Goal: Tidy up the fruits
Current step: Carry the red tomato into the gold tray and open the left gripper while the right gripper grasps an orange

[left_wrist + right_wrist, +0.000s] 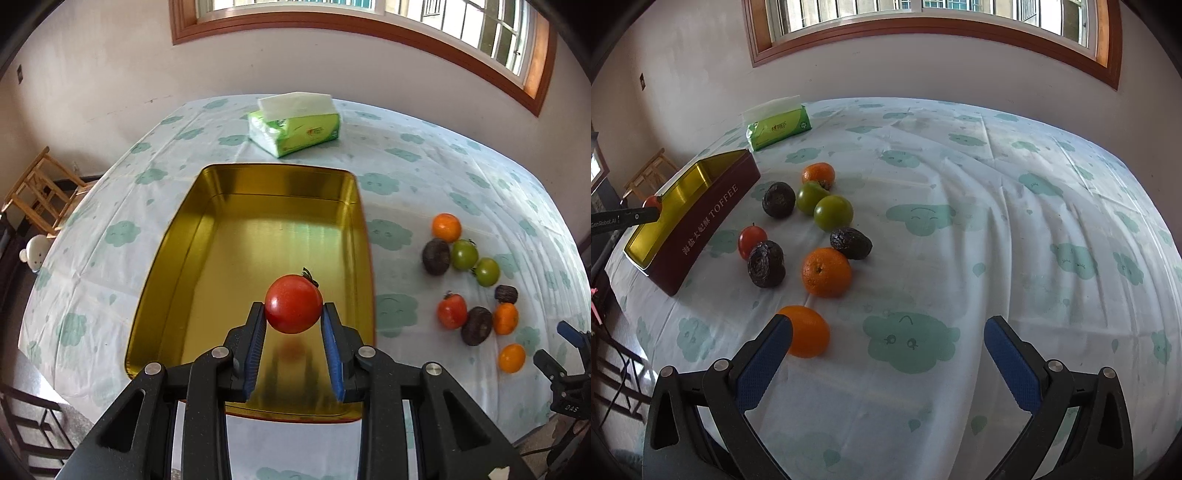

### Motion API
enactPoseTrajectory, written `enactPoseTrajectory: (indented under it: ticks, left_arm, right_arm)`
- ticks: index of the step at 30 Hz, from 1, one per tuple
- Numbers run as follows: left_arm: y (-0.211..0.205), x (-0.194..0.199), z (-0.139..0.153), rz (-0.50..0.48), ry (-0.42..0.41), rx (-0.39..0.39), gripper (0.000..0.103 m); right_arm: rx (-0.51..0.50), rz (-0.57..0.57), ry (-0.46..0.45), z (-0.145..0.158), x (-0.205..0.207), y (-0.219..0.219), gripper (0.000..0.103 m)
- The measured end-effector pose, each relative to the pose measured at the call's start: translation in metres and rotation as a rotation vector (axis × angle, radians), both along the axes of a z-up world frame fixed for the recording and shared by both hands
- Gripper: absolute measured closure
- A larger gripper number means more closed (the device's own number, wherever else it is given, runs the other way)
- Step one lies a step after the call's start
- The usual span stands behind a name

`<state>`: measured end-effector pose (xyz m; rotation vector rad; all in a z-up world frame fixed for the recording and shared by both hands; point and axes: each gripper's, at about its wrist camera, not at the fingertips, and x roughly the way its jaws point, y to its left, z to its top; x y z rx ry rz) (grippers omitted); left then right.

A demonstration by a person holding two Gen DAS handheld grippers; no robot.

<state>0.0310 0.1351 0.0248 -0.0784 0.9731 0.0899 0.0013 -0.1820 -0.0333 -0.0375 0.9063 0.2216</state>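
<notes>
while the left gripper (293,314) pinches a red tomato (293,303) above the tin (166,258), the right gripper (888,332) gapes.

1. Tin tray (207,236): gold metal inside, glossy and mirror-like; outer wall a dull maroon coat.
2. Red tomato (293,303): smooth, shiny skin.
3. Left gripper (294,317): matt black plastic, blue textured pads (255,347), bright metal pins.
4. Tablecloth (960,177): thin, creased, matt cloth.
5. Dark fruits (765,264): wrinkled, rough skin.
6. Tissue pack (295,131): glossy plastic wrap, soft paper on top.
</notes>
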Motion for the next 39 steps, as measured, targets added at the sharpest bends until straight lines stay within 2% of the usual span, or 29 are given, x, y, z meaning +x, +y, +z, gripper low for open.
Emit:
enactPoseTrajectory:
  ticks: [4,9,29,32,36,39]
  left_arm:
    - [0.026,0.002,-0.011,0.055,0.027,0.002,0.076]
    - [0.040,0.006,-0.024,0.075,0.063,0.009,0.076]
    - [0.053,0.008,-0.055,0.088,0.156,0.039,0.076]
    - [0.052,0.008,-0.055,0.084,0.158,0.050,0.076]
    - [0.051,0.009,-0.057,0.083,0.162,0.070,0.075]
    - [0.051,0.009,-0.057,0.085,0.164,0.075,0.074]
  right_arm:
    - [-0.005,0.017,0.000,0.000,0.000,0.007,0.000]
    - [-0.009,0.045,0.004,-0.001,-0.002,0.018,0.000]
    - [-0.053,0.108,0.019,-0.010,-0.001,0.049,0.002]
    - [-0.051,0.108,0.032,-0.013,0.001,0.051,0.009]
    - [-0.046,0.106,0.049,-0.016,0.004,0.051,0.026]
    - [-0.048,0.100,0.057,-0.019,0.005,0.051,0.031]
